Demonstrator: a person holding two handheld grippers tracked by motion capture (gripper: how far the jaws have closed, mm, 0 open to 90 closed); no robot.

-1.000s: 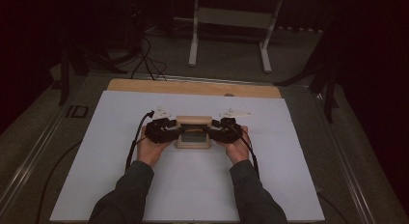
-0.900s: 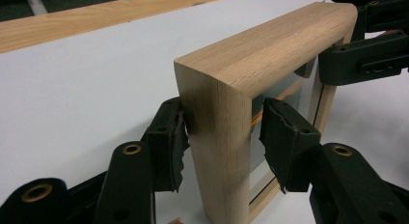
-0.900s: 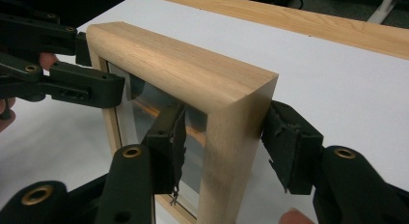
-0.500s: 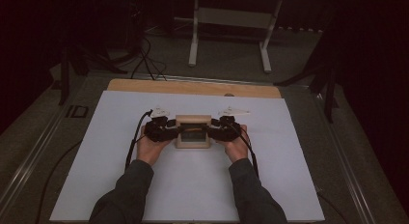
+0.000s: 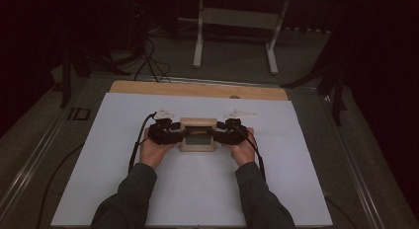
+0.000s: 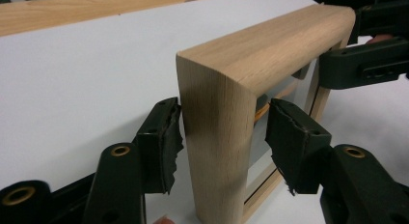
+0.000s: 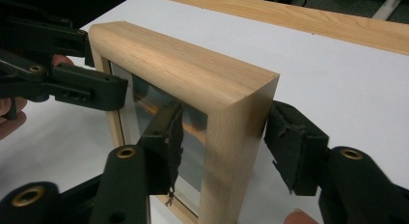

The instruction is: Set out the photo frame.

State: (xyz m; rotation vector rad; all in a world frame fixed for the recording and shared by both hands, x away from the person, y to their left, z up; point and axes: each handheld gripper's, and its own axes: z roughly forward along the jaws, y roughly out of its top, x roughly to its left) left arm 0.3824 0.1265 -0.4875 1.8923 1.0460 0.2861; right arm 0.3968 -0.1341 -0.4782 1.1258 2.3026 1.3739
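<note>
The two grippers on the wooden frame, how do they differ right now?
The left gripper straddles the wooden frame's left post, the right gripper its right post. The left's inner pad stands off the wood; the right's pads sit closer. Both have just been opening, the frame upright between them.

Smooth matt wooden frame [image 6: 251,55] (glossy glass pane [image 7: 144,101]).

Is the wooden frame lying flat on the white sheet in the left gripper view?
No. The wooden frame stands upright on its edge on the white sheet, its top rail level and its side post vertical.
</note>
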